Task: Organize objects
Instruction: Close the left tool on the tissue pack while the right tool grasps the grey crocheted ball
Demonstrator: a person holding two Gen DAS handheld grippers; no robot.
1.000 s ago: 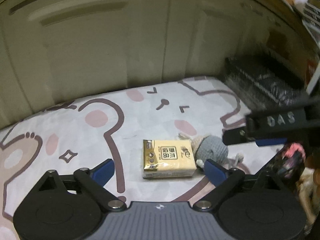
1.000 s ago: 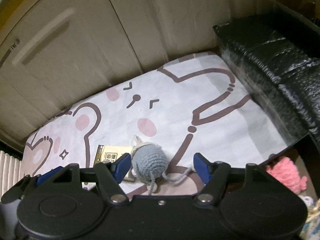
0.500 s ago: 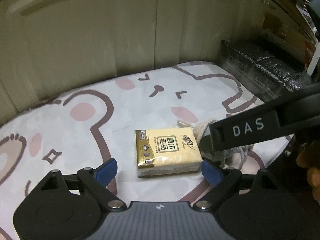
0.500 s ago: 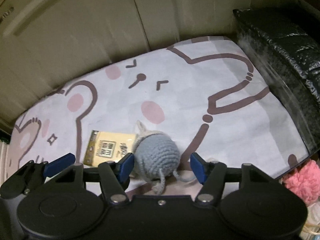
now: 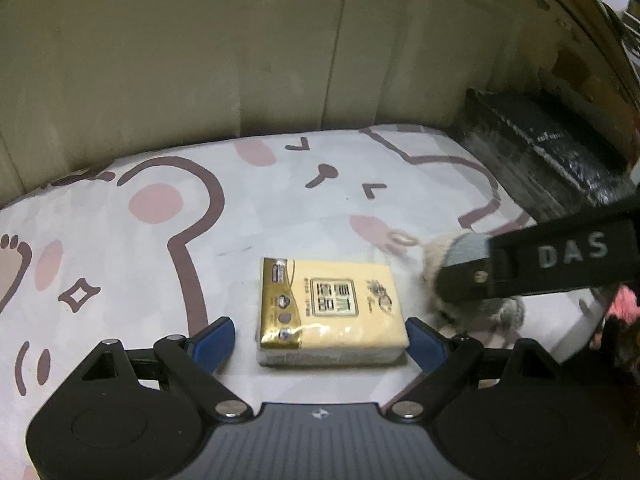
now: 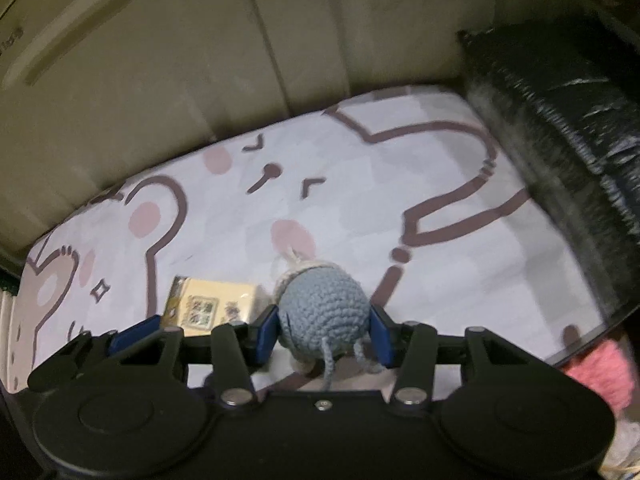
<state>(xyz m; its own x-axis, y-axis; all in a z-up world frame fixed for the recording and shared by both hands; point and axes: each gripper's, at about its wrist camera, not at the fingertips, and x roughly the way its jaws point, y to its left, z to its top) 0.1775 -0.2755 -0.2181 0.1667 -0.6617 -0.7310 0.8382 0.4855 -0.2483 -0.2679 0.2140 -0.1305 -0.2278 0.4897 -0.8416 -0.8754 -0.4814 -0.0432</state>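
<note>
Closing on the toy

My right claw [image 6: 325,333] is closing around the toy [image 6: 323,313]; my left claw [image 5: 320,340] is gaping wide, straddling the tissues [image 5: 330,312].

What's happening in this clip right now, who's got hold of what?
A person works two handheld grippers over a cartoon-print sheet. The right gripper is closing its jaws on a grey crocheted toy, its blue pads at both sides of it. The left gripper is open around a yellow tissue pack lying flat on the sheet, not yet gripping it. Neither item has been lifted.
</note>
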